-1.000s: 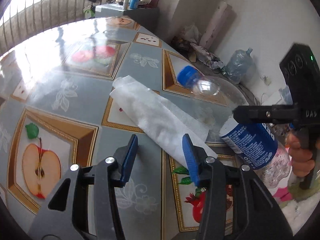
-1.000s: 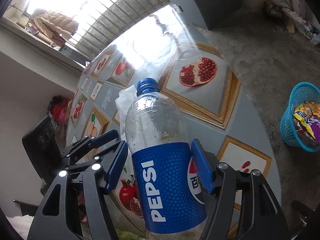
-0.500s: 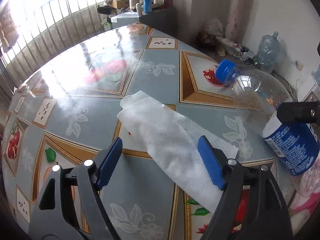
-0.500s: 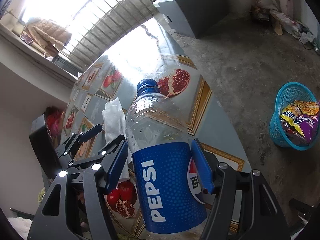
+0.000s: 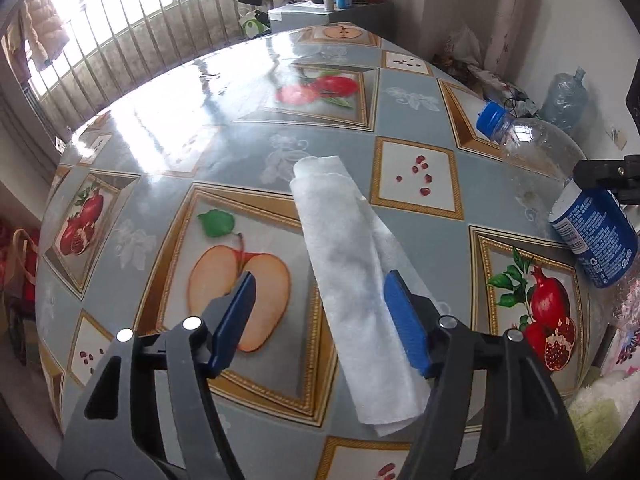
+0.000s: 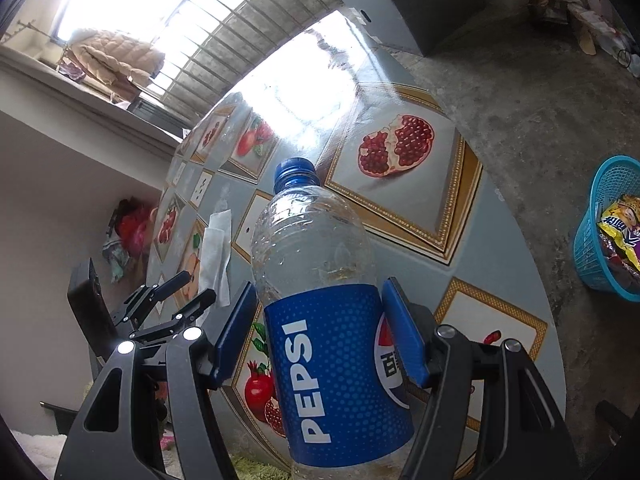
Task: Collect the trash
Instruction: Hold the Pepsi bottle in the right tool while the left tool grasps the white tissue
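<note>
My right gripper (image 6: 320,328) is shut on an empty Pepsi bottle (image 6: 332,340) with a blue cap, held above the table's edge. The bottle also shows at the right of the left wrist view (image 5: 576,196). A white folded paper towel (image 5: 352,280) lies on the fruit-patterned table (image 5: 200,152). My left gripper (image 5: 320,316) is open, its jaws hovering on either side of the towel's near part. The towel also shows in the right wrist view (image 6: 216,256), with the left gripper (image 6: 188,288) beside it.
A blue plastic basket (image 6: 600,232) with snack wrappers stands on the concrete floor right of the table. A grey cabinet (image 5: 320,16) with bottles stands beyond the table's far edge. A large water jug (image 5: 564,96) and clutter lie by the wall.
My left gripper has opened wider and swung so the towel now runs between its jaws. The right gripper has kept hold of the bottle and drifted right, over the table's edge.
</note>
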A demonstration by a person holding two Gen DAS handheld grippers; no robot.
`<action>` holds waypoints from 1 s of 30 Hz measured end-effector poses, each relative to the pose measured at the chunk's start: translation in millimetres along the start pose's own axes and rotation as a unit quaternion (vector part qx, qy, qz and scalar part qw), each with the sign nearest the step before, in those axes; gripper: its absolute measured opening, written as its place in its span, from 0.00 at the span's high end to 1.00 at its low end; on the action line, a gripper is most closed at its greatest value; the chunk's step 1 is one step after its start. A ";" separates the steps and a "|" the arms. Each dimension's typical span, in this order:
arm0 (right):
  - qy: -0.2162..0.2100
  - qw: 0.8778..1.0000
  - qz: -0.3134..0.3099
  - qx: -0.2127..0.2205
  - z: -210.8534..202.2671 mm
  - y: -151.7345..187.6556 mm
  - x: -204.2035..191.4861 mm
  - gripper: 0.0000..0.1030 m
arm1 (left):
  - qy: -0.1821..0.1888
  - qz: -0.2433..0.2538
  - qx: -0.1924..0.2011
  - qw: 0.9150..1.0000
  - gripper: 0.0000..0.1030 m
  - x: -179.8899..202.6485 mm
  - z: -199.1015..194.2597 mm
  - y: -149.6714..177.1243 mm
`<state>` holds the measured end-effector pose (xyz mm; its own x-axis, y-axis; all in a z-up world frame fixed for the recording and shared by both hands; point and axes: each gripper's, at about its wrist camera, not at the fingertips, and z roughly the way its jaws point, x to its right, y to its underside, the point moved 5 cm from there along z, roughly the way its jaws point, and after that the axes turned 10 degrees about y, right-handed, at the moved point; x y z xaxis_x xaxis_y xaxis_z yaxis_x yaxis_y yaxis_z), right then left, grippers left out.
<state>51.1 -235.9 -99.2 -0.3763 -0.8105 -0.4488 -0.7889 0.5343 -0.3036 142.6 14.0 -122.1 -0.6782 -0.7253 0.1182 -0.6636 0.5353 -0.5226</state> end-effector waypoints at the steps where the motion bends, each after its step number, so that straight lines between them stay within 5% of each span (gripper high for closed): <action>1: -0.001 1.000 0.000 -0.001 0.5 -0.2 -0.2 0.38 | -0.002 -0.006 0.002 1.000 0.46 -5.1 -3.1 0.9; 5: -0.001 1.000 -0.003 -0.003 1.6 -2.8 0.0 0.38 | -0.004 -0.040 0.019 0.999 0.59 -23.1 -15.5 2.8; 10: 0.006 1.000 -0.006 -0.001 2.6 -2.8 -3.0 0.38 | 0.049 -0.112 0.028 0.992 0.85 -36.6 -14.0 6.4; 15: 0.013 1.000 -0.006 -0.005 1.5 -1.2 -6.2 0.38 | 0.072 -0.112 0.035 0.990 0.95 -29.0 -18.8 13.1; 21: 0.020 1.000 -0.010 -0.020 0.9 0.5 -8.9 0.38 | 0.146 -0.111 0.015 0.983 0.96 7.7 -28.0 27.7; 24: 0.025 0.999 -0.012 -0.024 0.7 0.1 -8.6 0.38 | 0.143 -0.102 0.010 0.984 0.95 18.5 -29.1 33.6; 30: 0.052 0.998 -0.038 -0.027 0.4 -1.1 -16.1 0.38 | 0.139 -0.108 0.017 0.984 0.74 21.2 -26.7 34.2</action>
<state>58.2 -223.3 -92.0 -0.3598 -0.8707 -0.3354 -0.8411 0.4583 -0.2873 97.1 28.5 -114.9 -0.5864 -0.6709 0.4540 -0.7938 0.3644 -0.4869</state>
